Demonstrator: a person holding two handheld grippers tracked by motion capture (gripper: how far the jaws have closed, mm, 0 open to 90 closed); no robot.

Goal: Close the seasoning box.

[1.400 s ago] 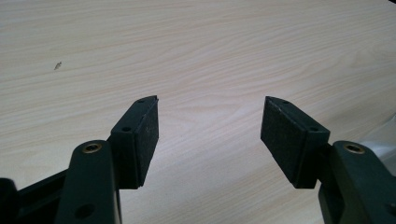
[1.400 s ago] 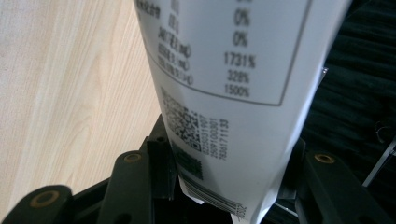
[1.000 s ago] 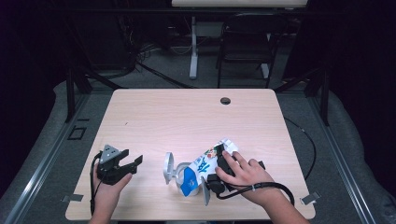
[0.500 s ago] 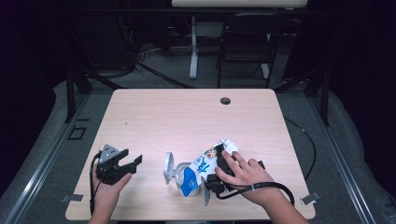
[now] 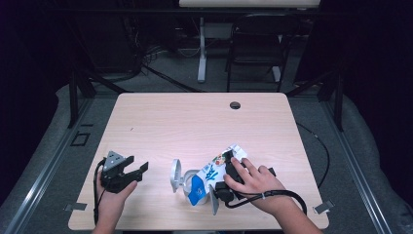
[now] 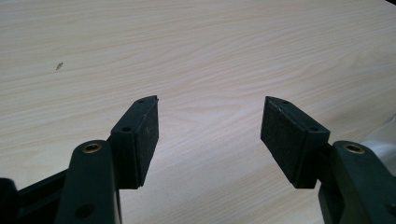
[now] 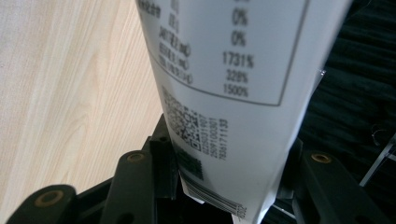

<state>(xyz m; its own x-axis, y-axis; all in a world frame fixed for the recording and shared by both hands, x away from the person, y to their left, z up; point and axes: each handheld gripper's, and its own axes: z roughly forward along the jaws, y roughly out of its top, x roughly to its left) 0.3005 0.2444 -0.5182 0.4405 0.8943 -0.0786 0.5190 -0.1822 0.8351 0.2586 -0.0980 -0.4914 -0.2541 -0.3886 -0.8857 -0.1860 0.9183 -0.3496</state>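
Observation:
A white and blue carton [image 5: 208,174] lies tilted on the wooden table [image 5: 195,126] near its front edge. My right gripper [image 5: 220,188], under the person's right hand, is shut on the carton. In the right gripper view the carton's white side [image 7: 224,93] with a printed table, a QR code and a barcode fills the gap between both jaws. A white round piece [image 5: 176,176] sits at the carton's left end; what it is I cannot tell. My left gripper [image 5: 138,165] rests at the front left, open, with bare tabletop between its pads [image 6: 210,126].
A small dark hole [image 5: 235,105] marks the table's far side. A black cable [image 5: 287,195] loops from the right gripper toward the front right corner. A chair [image 5: 253,53] and stand legs stand on the floor beyond the table.

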